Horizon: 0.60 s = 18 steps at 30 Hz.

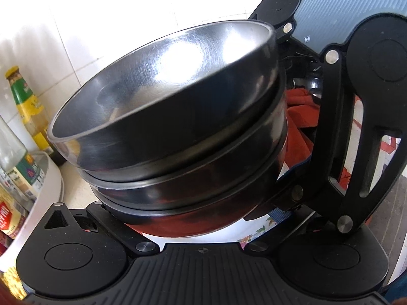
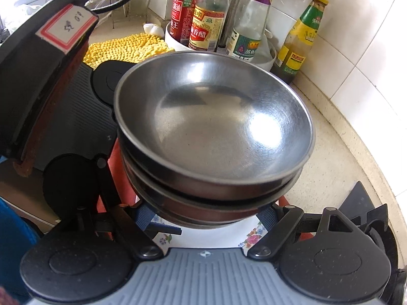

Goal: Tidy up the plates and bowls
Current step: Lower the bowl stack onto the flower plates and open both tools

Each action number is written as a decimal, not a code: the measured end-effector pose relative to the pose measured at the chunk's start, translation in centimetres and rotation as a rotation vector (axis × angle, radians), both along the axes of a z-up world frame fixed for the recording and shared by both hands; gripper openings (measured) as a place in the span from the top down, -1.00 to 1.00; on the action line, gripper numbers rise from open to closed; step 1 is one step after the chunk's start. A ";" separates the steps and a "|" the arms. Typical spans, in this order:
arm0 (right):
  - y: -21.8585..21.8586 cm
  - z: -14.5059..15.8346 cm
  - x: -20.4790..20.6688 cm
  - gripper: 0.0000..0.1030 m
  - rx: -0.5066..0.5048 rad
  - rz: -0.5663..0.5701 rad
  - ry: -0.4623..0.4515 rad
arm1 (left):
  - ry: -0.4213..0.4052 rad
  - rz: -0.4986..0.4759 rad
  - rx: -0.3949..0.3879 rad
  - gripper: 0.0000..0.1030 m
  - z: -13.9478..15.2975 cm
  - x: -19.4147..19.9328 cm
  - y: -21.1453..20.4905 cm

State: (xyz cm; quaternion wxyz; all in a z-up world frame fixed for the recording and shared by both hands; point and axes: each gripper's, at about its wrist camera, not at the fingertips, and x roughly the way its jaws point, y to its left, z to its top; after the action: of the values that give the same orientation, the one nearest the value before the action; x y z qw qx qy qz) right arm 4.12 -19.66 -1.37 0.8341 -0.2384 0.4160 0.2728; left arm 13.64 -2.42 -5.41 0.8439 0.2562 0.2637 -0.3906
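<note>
A stack of three steel bowls (image 1: 162, 117) fills the left wrist view; it also fills the right wrist view (image 2: 213, 132). The stack hangs tilted above a white flowered plate (image 2: 203, 239), seen in the left wrist view too (image 1: 254, 231). My left gripper (image 1: 193, 218) is shut on the stack's near side, its fingers hidden under the bowls. My right gripper (image 2: 203, 216) is shut on the opposite side of the stack, its blue pads (image 2: 143, 216) pressed on the lower bowls. The right gripper's body (image 1: 356, 101) shows beyond the bowls in the left wrist view.
Sauce and vinegar bottles (image 2: 206, 17) stand in a white tub (image 2: 267, 61) by the tiled wall. An olive-green bottle (image 2: 300, 38) stands beside it. A yellow cloth (image 2: 127, 48) lies on the counter. A red cloth (image 1: 302, 106) lies beyond the plate.
</note>
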 end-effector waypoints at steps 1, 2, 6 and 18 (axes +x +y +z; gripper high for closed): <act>-0.1 -0.1 0.1 -0.55 -0.001 0.000 0.000 | 0.005 0.003 -0.001 -0.99 -0.1 0.2 0.0; -0.1 -0.2 0.2 -0.55 -0.003 0.002 -0.001 | 0.009 0.005 -0.002 -0.99 -0.2 0.4 -0.1; -0.3 -0.9 0.8 -0.55 -0.009 0.003 0.012 | 0.019 0.012 0.004 -0.98 -0.6 0.7 -0.5; -2.1 -3.4 3.4 -0.55 0.020 -0.016 0.100 | 0.080 0.030 0.021 -0.98 -1.2 2.6 -1.4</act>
State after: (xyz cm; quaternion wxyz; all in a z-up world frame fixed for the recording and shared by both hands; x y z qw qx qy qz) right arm 7.55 -21.74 -4.74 0.8169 -0.2127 0.4562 0.2816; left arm 16.21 -3.85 -6.64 0.8357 0.2454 0.3050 -0.3851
